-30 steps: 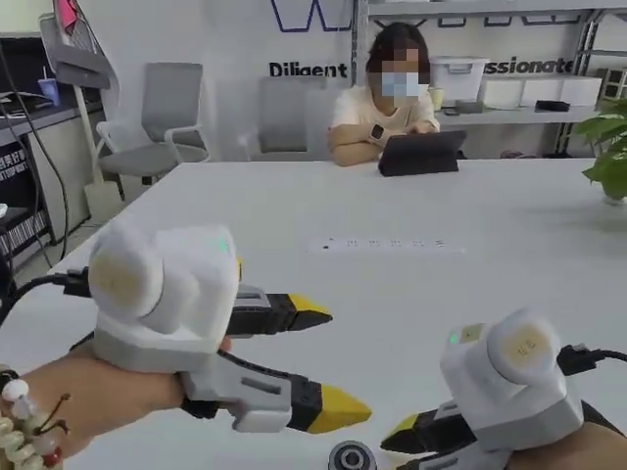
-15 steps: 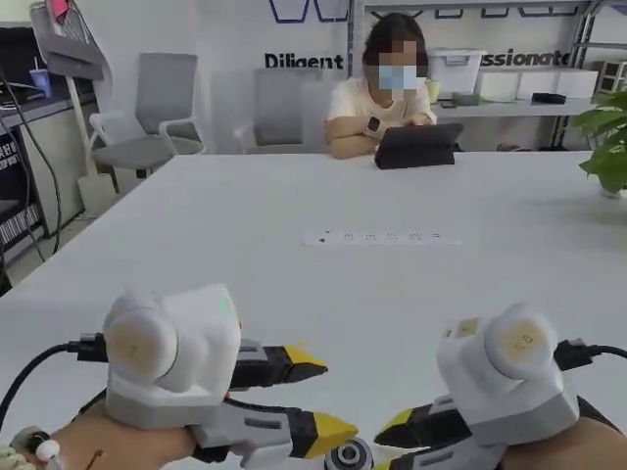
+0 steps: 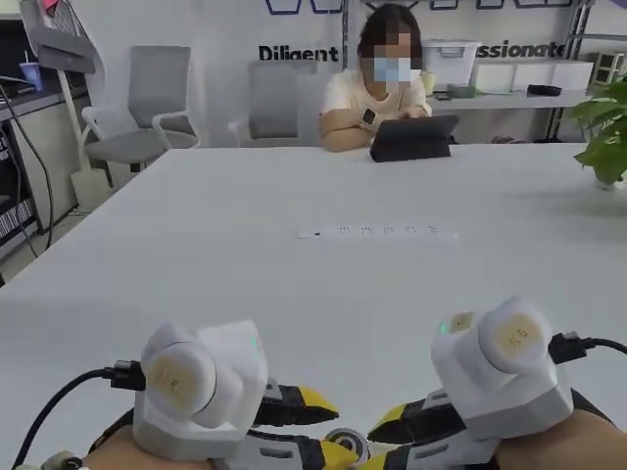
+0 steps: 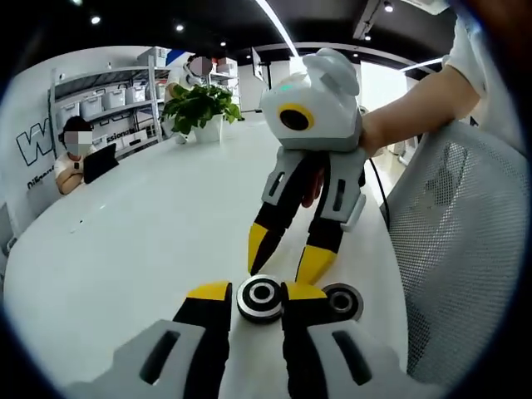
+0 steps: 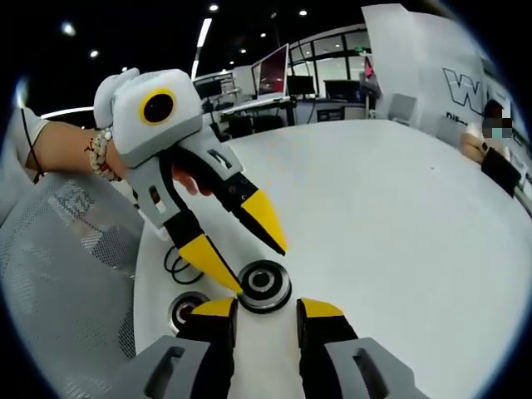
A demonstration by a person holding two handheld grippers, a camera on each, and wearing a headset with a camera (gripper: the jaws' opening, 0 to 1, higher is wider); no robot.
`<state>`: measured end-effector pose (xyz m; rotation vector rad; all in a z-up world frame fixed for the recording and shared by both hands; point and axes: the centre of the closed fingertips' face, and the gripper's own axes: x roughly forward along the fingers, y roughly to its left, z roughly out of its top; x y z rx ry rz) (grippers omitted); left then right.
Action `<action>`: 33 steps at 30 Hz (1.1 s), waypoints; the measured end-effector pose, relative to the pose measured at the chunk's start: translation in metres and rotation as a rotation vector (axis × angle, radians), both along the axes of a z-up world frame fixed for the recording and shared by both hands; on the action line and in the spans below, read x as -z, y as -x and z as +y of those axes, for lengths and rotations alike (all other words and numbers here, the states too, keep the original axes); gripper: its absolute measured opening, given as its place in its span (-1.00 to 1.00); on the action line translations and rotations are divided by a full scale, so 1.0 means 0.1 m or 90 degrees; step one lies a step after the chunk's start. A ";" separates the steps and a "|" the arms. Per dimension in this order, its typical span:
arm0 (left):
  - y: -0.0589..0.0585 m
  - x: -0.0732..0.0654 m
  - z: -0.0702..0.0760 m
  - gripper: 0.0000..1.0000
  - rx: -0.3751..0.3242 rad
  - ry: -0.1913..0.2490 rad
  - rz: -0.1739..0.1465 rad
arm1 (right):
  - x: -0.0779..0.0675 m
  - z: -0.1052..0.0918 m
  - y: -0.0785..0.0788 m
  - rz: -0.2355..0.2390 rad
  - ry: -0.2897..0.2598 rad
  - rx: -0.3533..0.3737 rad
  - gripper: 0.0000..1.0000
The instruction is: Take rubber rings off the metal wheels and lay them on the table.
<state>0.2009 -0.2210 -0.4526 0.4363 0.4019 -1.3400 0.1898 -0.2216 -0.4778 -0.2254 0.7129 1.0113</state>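
Observation:
A metal wheel with a black rubber ring (image 4: 260, 298) (image 5: 264, 285) (image 3: 345, 443) lies flat on the white table near its front edge. My left gripper (image 4: 256, 291) (image 5: 259, 268) (image 3: 338, 431) is open, with one yellow tip on each side of the wheel, close against its rim. My right gripper (image 5: 268, 308) (image 4: 288, 258) (image 3: 374, 446) faces it from the other side, open, its tips just short of the same wheel. A second wheel (image 4: 341, 301) (image 5: 187, 309) lies right beside the first, towards me.
The white table (image 3: 323, 294) stretches away with a small white strip (image 3: 377, 232) at its middle. A person sits at the far side behind a dark tablet (image 3: 411, 139). A potted plant (image 3: 602, 127) stands far right. A mesh chair back (image 4: 465, 249) is near me.
Both grippers have dropped lower and drawn together around the wheel. The left gripper's tips now straddle it. The head camera has tilted, so the whole scene has shifted.

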 end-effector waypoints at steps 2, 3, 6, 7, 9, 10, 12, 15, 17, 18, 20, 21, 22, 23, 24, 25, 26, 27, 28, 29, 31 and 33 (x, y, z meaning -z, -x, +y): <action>0.01 0.02 -0.01 -0.65 0.002 -0.003 0.002 | 0.00 0.00 0.00 0.000 0.001 -0.001 -0.49; 0.02 0.04 -0.02 -0.66 0.003 -0.007 0.003 | 0.01 0.00 0.00 0.000 0.002 -0.003 -0.50; 0.03 0.06 -0.02 -0.70 0.001 -0.010 0.007 | 0.01 0.00 0.01 0.000 0.003 -0.004 -0.52; 0.03 0.07 -0.01 -0.72 0.002 -0.012 0.010 | 0.01 0.00 0.01 0.000 0.002 -0.005 -0.53; 0.04 0.07 -0.01 -0.73 0.001 -0.012 0.011 | 0.01 0.00 0.01 0.000 0.002 -0.005 -0.55; 0.04 0.07 -0.02 -0.75 0.001 -0.011 0.012 | 0.01 0.00 0.01 0.000 0.003 -0.005 -0.56; 0.05 0.07 -0.02 -0.78 -0.003 -0.008 0.023 | 0.02 0.00 0.01 0.000 0.007 -0.008 -0.58; 0.05 0.07 -0.02 -0.79 -0.006 -0.003 0.029 | 0.01 0.00 0.01 0.000 0.006 -0.009 -0.60; 0.05 0.07 -0.02 -0.79 -0.008 0.000 0.031 | 0.01 0.00 0.02 -0.002 0.008 -0.011 -0.61; 0.05 0.07 -0.02 -0.79 -0.010 0.002 0.034 | 0.01 0.00 0.02 -0.003 0.008 -0.012 -0.61; 0.04 0.08 -0.01 -0.79 -0.011 0.004 0.035 | 0.01 0.00 0.02 -0.004 0.010 -0.014 -0.62; 0.04 0.08 -0.02 -0.79 -0.011 0.004 0.035 | 0.01 0.00 0.02 -0.005 0.011 -0.016 -0.63; 0.05 0.07 -0.02 -0.79 -0.010 0.004 0.034 | 0.01 0.00 0.02 -0.006 0.012 -0.017 -0.63; 0.05 0.07 -0.02 -0.79 -0.010 0.004 0.034 | 0.01 -0.01 0.02 -0.006 0.013 -0.018 -0.65; 0.05 0.07 -0.02 -0.79 -0.010 0.005 0.033 | 0.01 -0.01 0.02 -0.006 0.014 -0.019 -0.66; 0.05 0.07 -0.02 -0.79 -0.011 0.006 0.034 | 0.01 -0.02 0.02 -0.007 0.017 -0.022 -0.67; 0.05 0.07 -0.02 -0.79 -0.011 0.006 0.034 | 0.01 -0.03 0.03 -0.009 0.020 -0.024 -0.70; 0.05 0.07 -0.02 -0.79 -0.011 0.006 0.034 | 0.02 -0.03 0.03 -0.010 0.022 -0.027 -0.72; 0.05 0.07 -0.02 -0.79 -0.011 0.007 0.035 | 0.02 -0.04 0.03 -0.013 0.027 -0.029 -0.75; 0.05 0.07 -0.02 -0.79 -0.011 0.007 0.035 | 0.02 -0.06 0.03 -0.018 0.034 -0.033 -0.81; 0.05 0.08 -0.02 -0.79 -0.012 0.008 0.035 | 0.03 -0.07 0.02 -0.027 0.043 -0.036 -0.92; 0.05 0.08 -0.02 -0.79 -0.012 0.008 0.035 | 0.02 -0.08 0.02 -0.032 0.048 -0.039 -0.97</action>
